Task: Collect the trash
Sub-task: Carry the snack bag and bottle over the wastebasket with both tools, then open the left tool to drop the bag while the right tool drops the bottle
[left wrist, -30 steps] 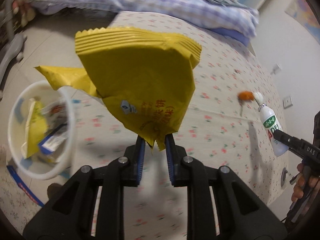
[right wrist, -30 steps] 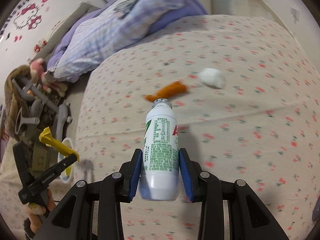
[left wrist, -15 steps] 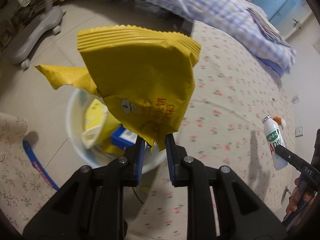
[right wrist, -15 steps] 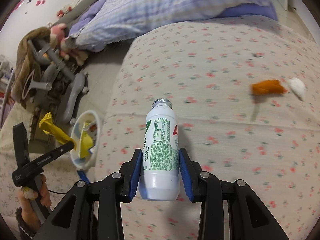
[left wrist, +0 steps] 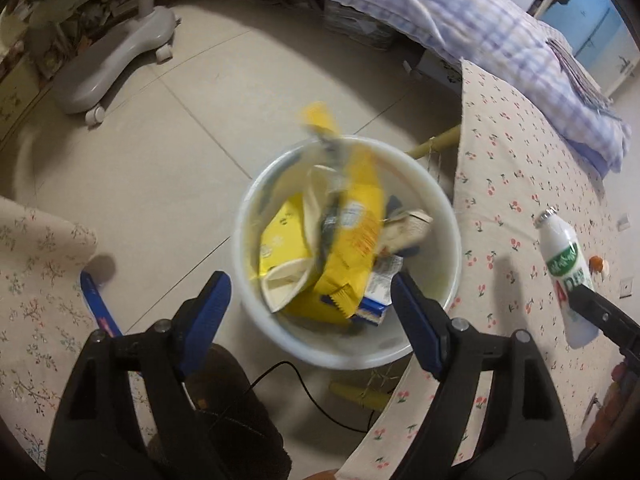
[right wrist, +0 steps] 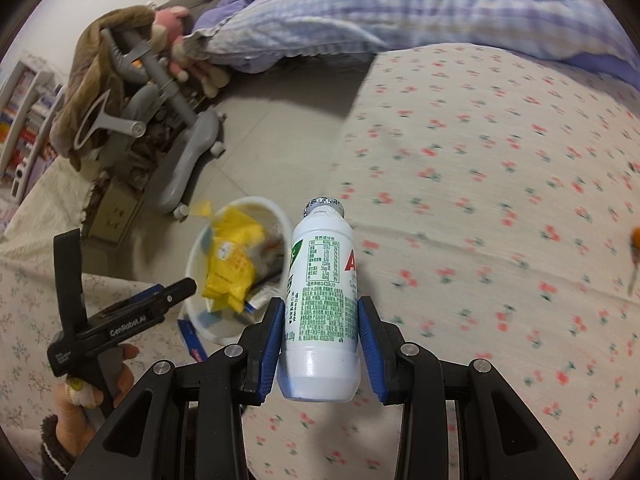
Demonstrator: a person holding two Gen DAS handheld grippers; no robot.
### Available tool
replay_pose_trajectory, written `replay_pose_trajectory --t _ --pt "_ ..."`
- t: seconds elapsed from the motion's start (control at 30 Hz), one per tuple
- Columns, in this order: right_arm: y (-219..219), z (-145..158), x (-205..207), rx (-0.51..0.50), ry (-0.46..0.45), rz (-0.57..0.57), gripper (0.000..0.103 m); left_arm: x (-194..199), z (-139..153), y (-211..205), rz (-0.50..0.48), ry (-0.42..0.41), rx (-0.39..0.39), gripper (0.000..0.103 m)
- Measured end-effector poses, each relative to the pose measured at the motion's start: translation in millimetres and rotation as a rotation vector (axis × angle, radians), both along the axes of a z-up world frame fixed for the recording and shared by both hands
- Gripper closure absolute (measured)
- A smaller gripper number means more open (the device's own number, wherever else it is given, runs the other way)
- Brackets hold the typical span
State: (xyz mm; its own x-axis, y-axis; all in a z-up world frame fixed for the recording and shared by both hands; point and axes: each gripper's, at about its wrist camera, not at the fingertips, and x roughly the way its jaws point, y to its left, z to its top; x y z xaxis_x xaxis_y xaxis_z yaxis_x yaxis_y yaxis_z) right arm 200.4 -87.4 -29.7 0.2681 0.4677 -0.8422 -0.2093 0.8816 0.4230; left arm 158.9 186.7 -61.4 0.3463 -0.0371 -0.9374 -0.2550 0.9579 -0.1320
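A white round trash bin [left wrist: 436,200] stands on the floor beside the bed, with several wrappers inside. My left gripper [left wrist: 308,292] is open and empty just above the bin's near rim. The yellow snack bag [left wrist: 352,236], blurred, drops into the bin. It also shows in the right wrist view [right wrist: 230,264], in the bin [right wrist: 196,248]. My right gripper [right wrist: 320,316] is shut on a white bottle with a green label [right wrist: 322,296] and holds it upright over the bed edge. The bottle also shows in the left wrist view [left wrist: 566,268].
The bed with a floral sheet [right wrist: 500,184] lies to the right, with a checked quilt [right wrist: 400,4] at the back. An orange scrap [right wrist: 635,236] lies far right on the sheet. A grey wheeled chair base [left wrist: 108,60] stands on the tiled floor behind the bin.
My left gripper moved over the bin, opened and let go of the yellow bag, which falls into the bin. My right gripper swung left toward the bin with the bottle.
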Motion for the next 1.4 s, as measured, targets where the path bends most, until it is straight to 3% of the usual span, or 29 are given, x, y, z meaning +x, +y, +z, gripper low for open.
replay_pose_trajectory --t 0.23,0.47,0.77,0.87,0.93,1.4 --pt "42.6 -11.9 10.7 0.029 0.0 0.053 0.065 -17.9 -5.9 30.9 0.055 0.033 0.041 0.02" --pt "86.3 -22.3 22.0 0.024 -0.02 0.11 0.065 -32.5 -10.2 53.0 0.084 0.047 0.087 0.012" --pt "114.0 -31.4 26.5 0.056 -0.036 0.143 0.065 -43.6 -6.1 74.4 0.13 0.037 0.055 0.006" --pt "116.4 -31.2 24.9 0.07 -0.04 0.156 0.06 -43.9 -7.0 75.2 0.134 0.036 0.04 0.002" --pt "113.8 -28.8 24.4 0.081 -0.041 0.149 0.039 -44.6 -8.1 75.9 0.137 0.038 0.035 0.002" --pt "53.9 3.0 13.5 -0.032 -0.129 0.085 0.037 -43.0 -4.1 59.4 0.11 0.037 0.022 0.001"
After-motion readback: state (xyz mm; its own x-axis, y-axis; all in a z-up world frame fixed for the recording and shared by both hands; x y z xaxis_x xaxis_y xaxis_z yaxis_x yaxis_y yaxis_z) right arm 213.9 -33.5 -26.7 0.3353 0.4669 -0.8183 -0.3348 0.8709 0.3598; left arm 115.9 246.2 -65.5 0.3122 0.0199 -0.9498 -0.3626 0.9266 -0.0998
